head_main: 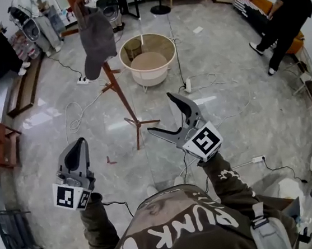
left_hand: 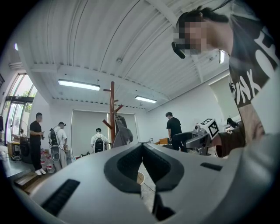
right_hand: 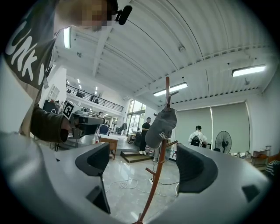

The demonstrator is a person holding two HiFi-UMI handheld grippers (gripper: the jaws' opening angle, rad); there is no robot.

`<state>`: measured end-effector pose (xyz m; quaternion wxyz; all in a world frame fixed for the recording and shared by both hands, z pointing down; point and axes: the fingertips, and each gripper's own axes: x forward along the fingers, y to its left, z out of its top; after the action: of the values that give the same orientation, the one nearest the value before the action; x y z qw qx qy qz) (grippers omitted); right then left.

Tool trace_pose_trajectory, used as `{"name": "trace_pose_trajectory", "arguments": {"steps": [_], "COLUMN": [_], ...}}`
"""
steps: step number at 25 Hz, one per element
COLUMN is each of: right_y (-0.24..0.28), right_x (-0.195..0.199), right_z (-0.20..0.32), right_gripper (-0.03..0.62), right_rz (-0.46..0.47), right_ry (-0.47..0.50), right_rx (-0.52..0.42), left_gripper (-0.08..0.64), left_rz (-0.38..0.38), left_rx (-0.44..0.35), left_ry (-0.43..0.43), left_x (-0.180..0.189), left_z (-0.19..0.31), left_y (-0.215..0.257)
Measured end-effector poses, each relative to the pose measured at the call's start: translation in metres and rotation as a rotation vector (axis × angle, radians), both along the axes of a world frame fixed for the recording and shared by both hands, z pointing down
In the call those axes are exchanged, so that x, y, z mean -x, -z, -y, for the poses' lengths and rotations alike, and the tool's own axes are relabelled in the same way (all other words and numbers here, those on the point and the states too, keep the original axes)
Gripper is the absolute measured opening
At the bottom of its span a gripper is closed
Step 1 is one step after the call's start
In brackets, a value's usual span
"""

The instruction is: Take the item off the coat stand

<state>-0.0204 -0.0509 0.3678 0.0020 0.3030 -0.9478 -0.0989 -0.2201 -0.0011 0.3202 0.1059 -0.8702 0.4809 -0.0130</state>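
A grey cap hangs near the top of a wooden coat stand on the marble floor ahead of me. My right gripper is held level and short of the stand, jaws spread wide with nothing between them. In the right gripper view the cap and the stand's pole show through the gap of that gripper, still some way off. My left gripper is lower left, jaws together and empty. In the left gripper view its pads meet, and the cap hangs far beyond.
A round white tub stands just right of the stand. Cables and a power strip lie on the floor. One person stands at the far right, another at the far left by a wooden bench.
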Motion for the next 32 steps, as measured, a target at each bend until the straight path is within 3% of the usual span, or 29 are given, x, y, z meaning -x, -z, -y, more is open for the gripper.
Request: {"name": "trace_pose_trajectory", "arguments": {"steps": [17,24,32], "right_y": [-0.003,-0.006,-0.007], "right_x": [-0.054,-0.048,-0.018], "right_z": [0.016,0.046,0.11], "right_gripper": [0.474,0.477,0.48], "right_rz": [0.015,0.009,0.015], "right_ry": [0.06,0.051,0.038], "right_rx": [0.012,0.016,0.042], "left_gripper": [0.005,0.005,0.005], "left_rz": [0.024,0.02,-0.002], "left_rx": [0.04,0.035,0.028], "left_ry": [0.065,0.056,0.029], "left_x": [-0.055,-0.046,-0.005], "left_z": [-0.002,0.032,0.104], "left_y": [-0.009,-0.01,-0.018]}}
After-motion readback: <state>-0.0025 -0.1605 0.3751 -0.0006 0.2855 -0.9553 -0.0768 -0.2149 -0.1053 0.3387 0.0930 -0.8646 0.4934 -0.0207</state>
